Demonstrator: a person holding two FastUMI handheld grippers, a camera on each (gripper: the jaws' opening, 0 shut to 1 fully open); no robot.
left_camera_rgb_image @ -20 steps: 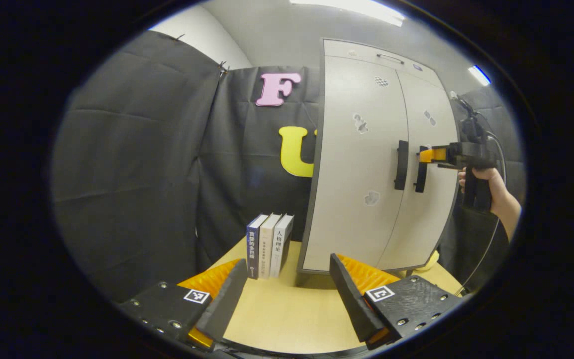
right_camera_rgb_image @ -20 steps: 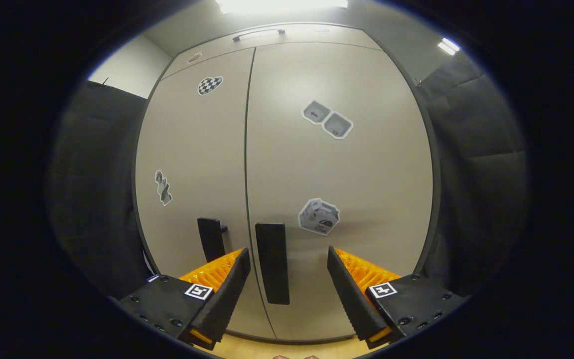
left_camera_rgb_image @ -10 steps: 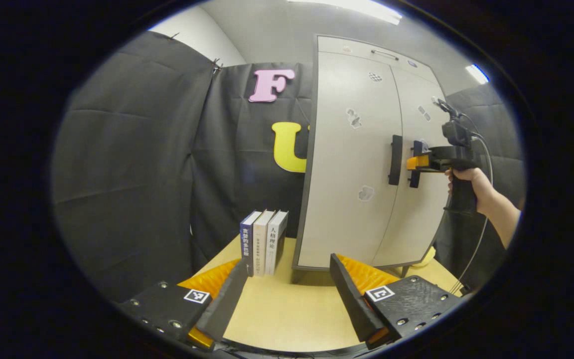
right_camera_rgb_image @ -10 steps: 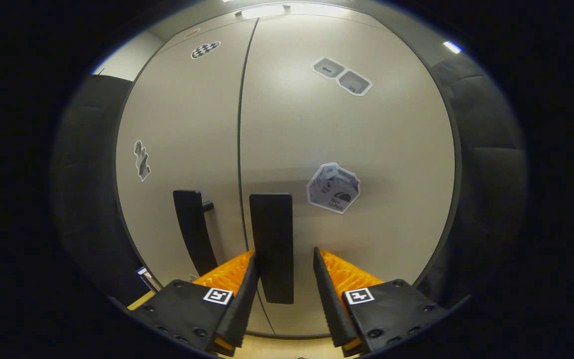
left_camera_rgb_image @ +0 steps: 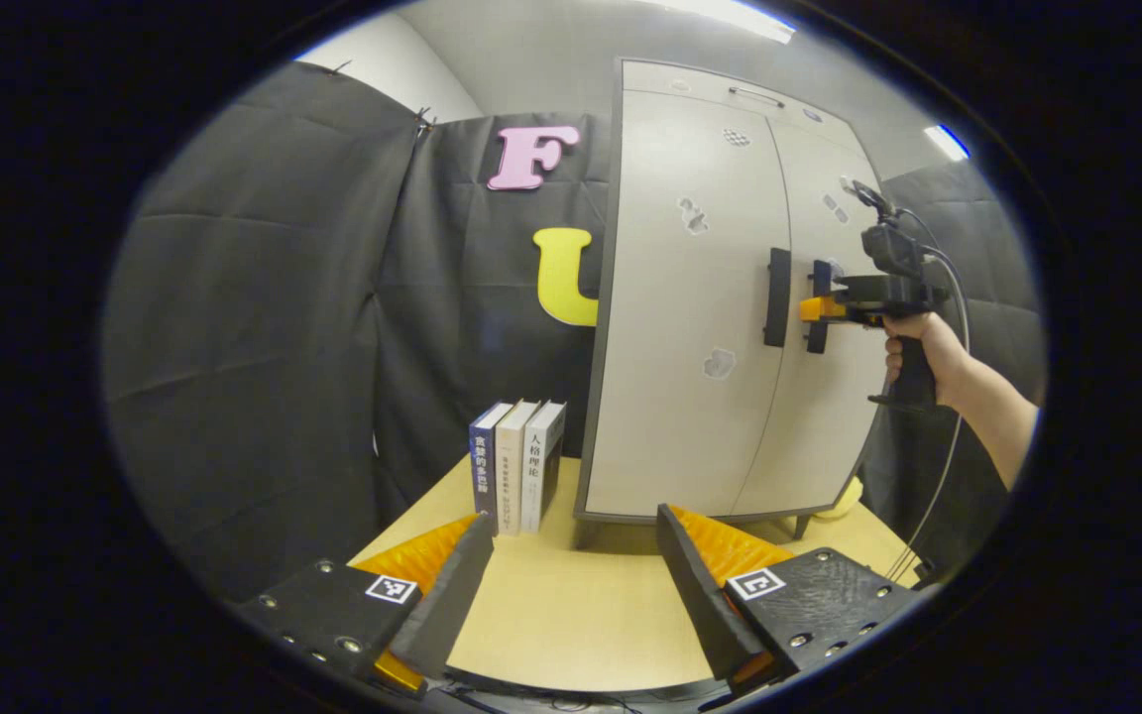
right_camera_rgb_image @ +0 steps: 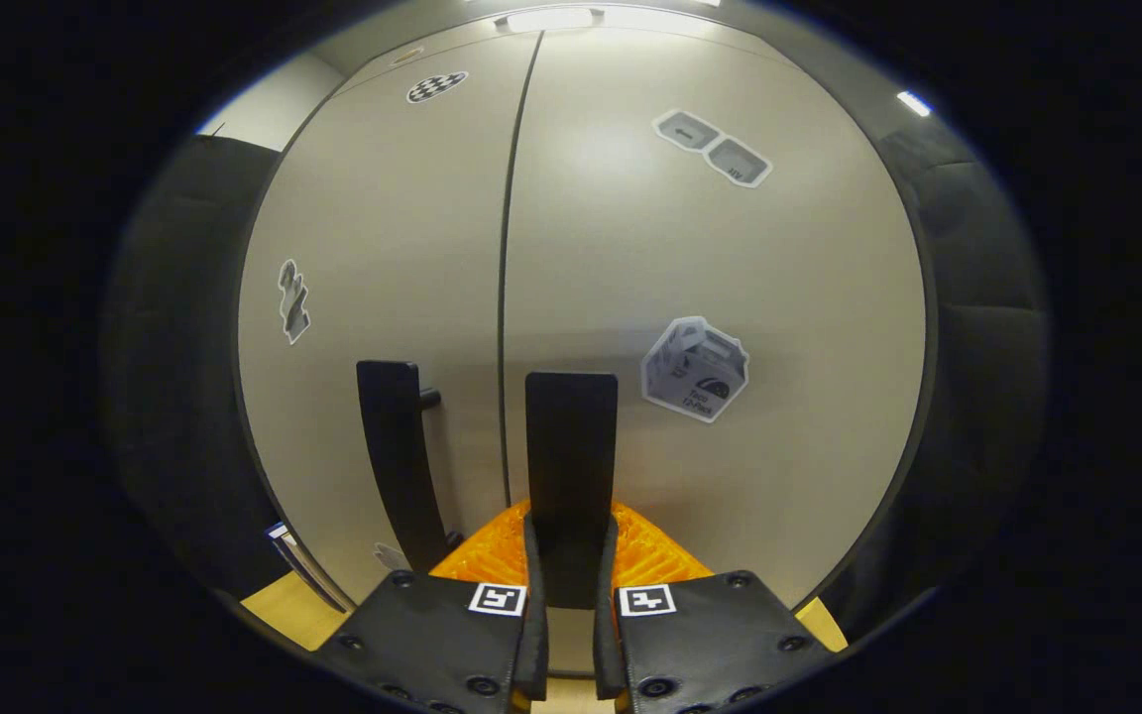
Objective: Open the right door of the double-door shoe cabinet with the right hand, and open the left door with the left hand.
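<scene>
Right claw [right_camera_rgb_image: 568, 555] is clenched on the right door handle [right_camera_rgb_image: 571, 436], both fingers pressing its lower end. From the left gripper view it reaches in from 3 o'clock, a hand [left_camera_rgb_image: 913, 342] gripping it. Cabinet [left_camera_rgb_image: 720, 327] stands on the desk [left_camera_rgb_image: 571, 615], both doors closed; left handle [right_camera_rgb_image: 395, 446] sits just beside, untouched. Left claw [left_camera_rgb_image: 571, 580] hangs released, well apart from the cabinet. Books [left_camera_rgb_image: 516, 476] stand at the cabinet's 9 o'clock.
</scene>
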